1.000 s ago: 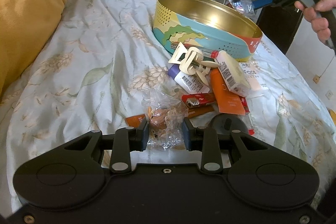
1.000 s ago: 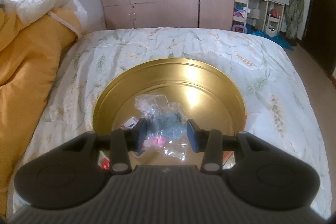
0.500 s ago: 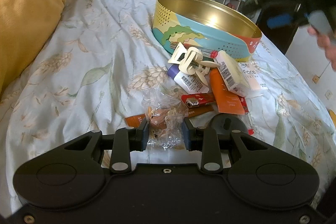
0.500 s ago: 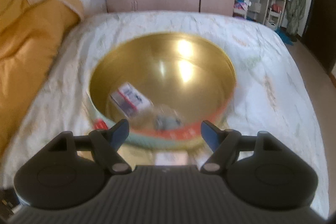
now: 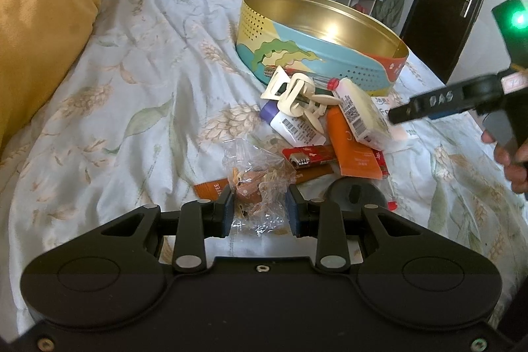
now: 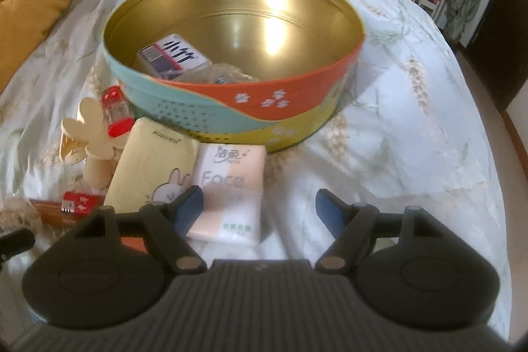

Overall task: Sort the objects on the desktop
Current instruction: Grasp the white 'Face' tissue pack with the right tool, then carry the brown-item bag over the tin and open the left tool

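Note:
A round painted tin (image 5: 379,70) (image 6: 250,108) stands on the bed. Inside it lie a small box (image 6: 173,56) and a clear plastic bag (image 6: 227,75). In front of the tin is a pile: a cream hair claw (image 5: 293,93), a white tube (image 5: 292,127), a red lighter (image 5: 308,155), an orange packet (image 5: 354,150), and tissue packs (image 6: 231,183) (image 6: 151,167). My left gripper (image 5: 260,207) is shut on a clear bag of small brown bits (image 5: 255,183). My right gripper (image 6: 259,210) stands open and empty over the tissue pack, low in front of the tin.
A yellow duvet (image 5: 43,18) is heaped along the bed's left side. A black round object (image 5: 354,195) lies near the left gripper. A hand (image 5: 514,164) holds the right gripper at the right edge. Wardrobe doors and a cluttered desk stand beyond the bed.
My right gripper opened, let the clear plastic bag fall into the tin, then drew back and down toward the tissue packs. The left gripper stayed still with its bag.

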